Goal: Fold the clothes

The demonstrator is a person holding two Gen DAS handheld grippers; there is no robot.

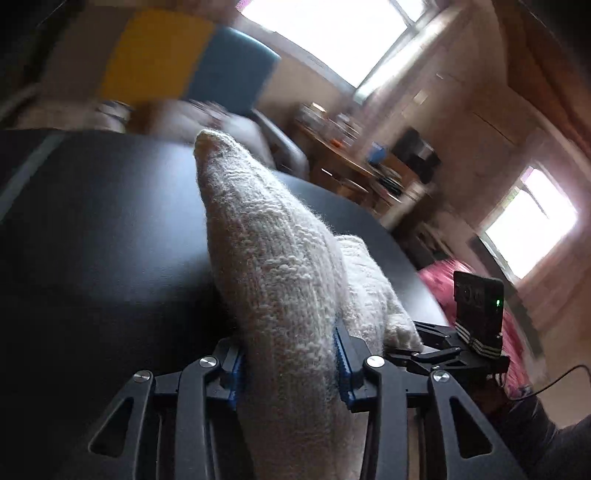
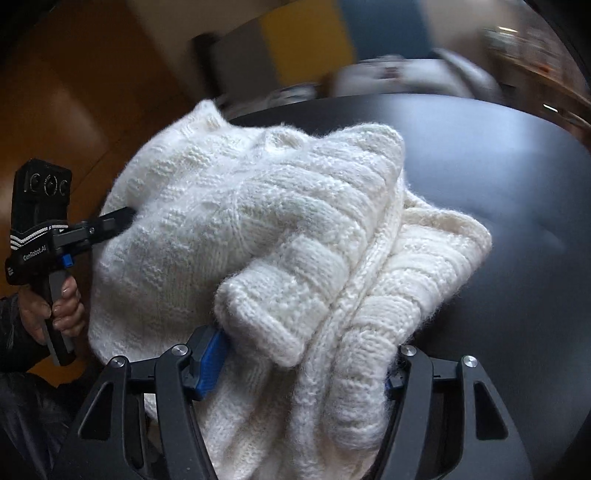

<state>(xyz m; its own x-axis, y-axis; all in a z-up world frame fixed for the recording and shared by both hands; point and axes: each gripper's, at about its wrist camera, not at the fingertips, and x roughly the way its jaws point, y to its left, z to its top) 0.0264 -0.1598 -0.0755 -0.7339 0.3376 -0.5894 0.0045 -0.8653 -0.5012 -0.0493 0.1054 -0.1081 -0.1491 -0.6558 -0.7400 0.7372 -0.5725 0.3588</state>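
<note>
A thick white knit sweater lies bunched on a black round table. My right gripper has a bulky fold of the sweater filling the space between its blue-padded fingers and is shut on it. My left gripper is shut on another part of the sweater, which stretches forward from its pads as a raised ridge over the table. From the right wrist view, the left gripper bites into the sweater's left edge, held by a hand. The right gripper shows at the sweater's right side.
A desk with clutter stands beyond the table under bright windows. A blue and yellow panel is at the back. Pink fabric lies past the table's right edge. A wooden wall is at left.
</note>
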